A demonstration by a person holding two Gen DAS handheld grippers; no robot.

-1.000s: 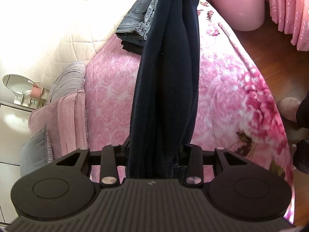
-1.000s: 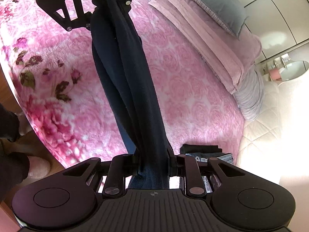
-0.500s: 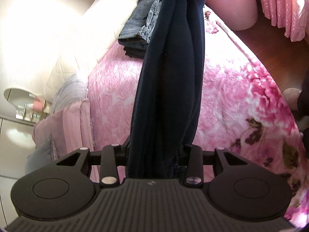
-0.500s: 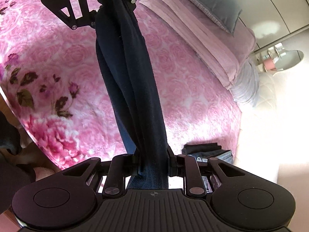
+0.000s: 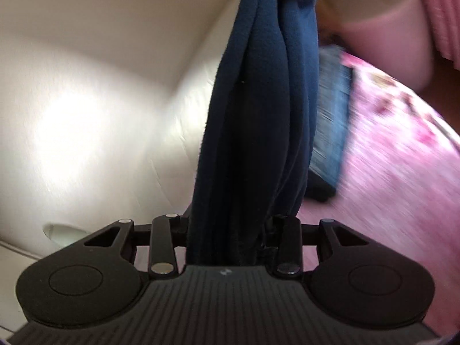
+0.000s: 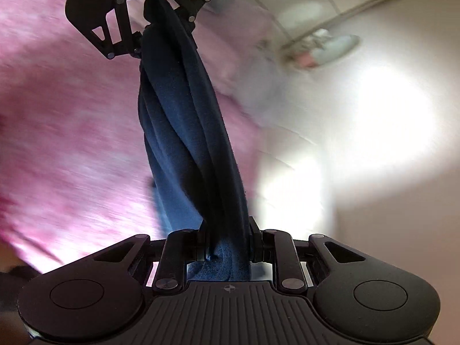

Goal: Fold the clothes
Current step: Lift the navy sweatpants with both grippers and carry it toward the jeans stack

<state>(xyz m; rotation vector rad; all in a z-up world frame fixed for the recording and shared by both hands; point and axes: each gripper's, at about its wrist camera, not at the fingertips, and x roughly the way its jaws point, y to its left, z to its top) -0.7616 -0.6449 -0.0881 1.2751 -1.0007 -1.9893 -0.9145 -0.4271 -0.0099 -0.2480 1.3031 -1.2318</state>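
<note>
A dark navy garment (image 5: 258,109) is bunched into a long rope and stretched in the air between my two grippers. My left gripper (image 5: 227,230) is shut on one end of it. My right gripper (image 6: 228,240) is shut on the other end of the navy garment (image 6: 184,126). In the right wrist view the left gripper (image 6: 149,28) shows at the top, clamped on the cloth. The garment hangs above the pink floral bedspread (image 5: 388,155). Both views are motion-blurred.
Folded blue jeans (image 5: 330,115) lie on a dark folded item on the bed, just right of the garment. A cream padded headboard (image 5: 100,100) fills the left. A pink round stool (image 5: 382,28) and curtain stand at upper right. A small mirror (image 6: 336,46) sits on the nightstand.
Both grippers have swung fast toward the headboard end of the bed, still holding the garment taut. The headboard and wall now fill much of each view and the folded jeans look closer.
</note>
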